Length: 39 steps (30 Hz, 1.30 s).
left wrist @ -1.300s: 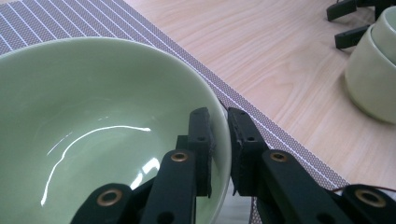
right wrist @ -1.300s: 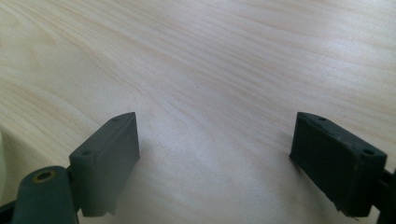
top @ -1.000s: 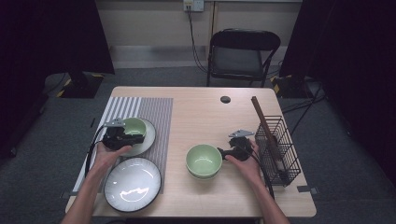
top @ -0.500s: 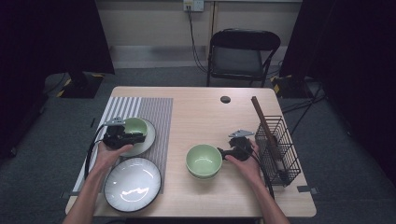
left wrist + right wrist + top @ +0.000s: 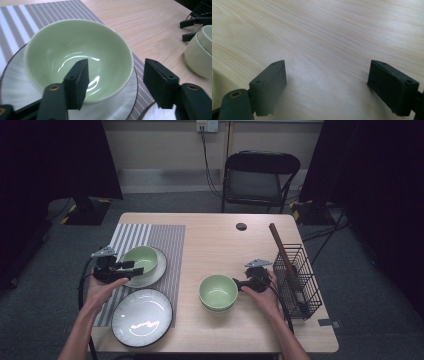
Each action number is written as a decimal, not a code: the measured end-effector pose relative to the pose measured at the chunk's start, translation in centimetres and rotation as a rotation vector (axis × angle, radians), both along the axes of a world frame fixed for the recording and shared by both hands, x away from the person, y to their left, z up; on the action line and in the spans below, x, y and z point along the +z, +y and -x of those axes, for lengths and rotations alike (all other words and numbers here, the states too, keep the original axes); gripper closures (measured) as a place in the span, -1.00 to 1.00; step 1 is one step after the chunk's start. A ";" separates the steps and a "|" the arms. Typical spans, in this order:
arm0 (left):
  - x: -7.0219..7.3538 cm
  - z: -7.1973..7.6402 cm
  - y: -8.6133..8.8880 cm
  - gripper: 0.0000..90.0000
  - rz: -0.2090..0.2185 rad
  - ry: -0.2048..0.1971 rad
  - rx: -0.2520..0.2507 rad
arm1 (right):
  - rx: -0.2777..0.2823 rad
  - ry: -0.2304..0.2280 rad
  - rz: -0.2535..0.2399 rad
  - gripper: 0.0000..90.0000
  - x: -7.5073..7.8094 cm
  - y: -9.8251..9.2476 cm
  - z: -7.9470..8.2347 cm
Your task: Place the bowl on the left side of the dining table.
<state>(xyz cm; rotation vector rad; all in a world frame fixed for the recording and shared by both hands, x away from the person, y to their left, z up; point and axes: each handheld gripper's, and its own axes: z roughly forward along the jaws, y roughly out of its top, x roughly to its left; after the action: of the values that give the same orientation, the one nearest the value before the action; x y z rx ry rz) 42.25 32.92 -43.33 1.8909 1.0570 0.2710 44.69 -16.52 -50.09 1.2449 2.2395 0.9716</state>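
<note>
While its jaws have just been opening, left claw [image 5: 131, 268] level, astride green bowl [image 5: 77, 57] rim, unclamped

We see a pale green bowl [image 5: 140, 258] on a white plate [image 5: 155, 272] with a thin dark rim, both on a placemat [image 5: 150, 237] striped grey and white. Just below that placemat's near edge lies a larger glossy white plate [image 5: 142, 317], also dark-rimmed. To the right of the placemat, on the light wood-grain table [image 5: 215, 240], sit stacked bowls [image 5: 218, 291] of the same pale green. Farther right of the placemat stands a black wire rack [image 5: 297, 280] with a dark brown strip along its top.
</note>
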 end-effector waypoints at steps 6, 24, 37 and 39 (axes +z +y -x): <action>0.2 1.6 1.5 -0.27 -0.011 -0.015 0.032 | 0.000 0.000 0.000 -0.67 0.0 0.0 0.0; -2.0 4.6 5.6 -0.58 -0.035 0.000 0.129 | 0.000 0.000 0.000 -0.67 0.0 0.0 0.0; -4.8 4.4 6.3 -0.54 -0.160 0.073 0.231 | -0.005 0.006 -0.004 -0.65 0.1 0.1 0.0; -5.3 4.3 6.1 -0.53 -0.173 0.082 0.239 | -0.003 0.009 0.001 -0.60 0.2 0.1 0.1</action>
<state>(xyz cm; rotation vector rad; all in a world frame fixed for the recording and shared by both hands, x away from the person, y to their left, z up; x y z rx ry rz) 38.00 39.07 -48.63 1.9419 1.3555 0.4369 44.62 -16.39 -49.93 1.2541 2.2440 0.9650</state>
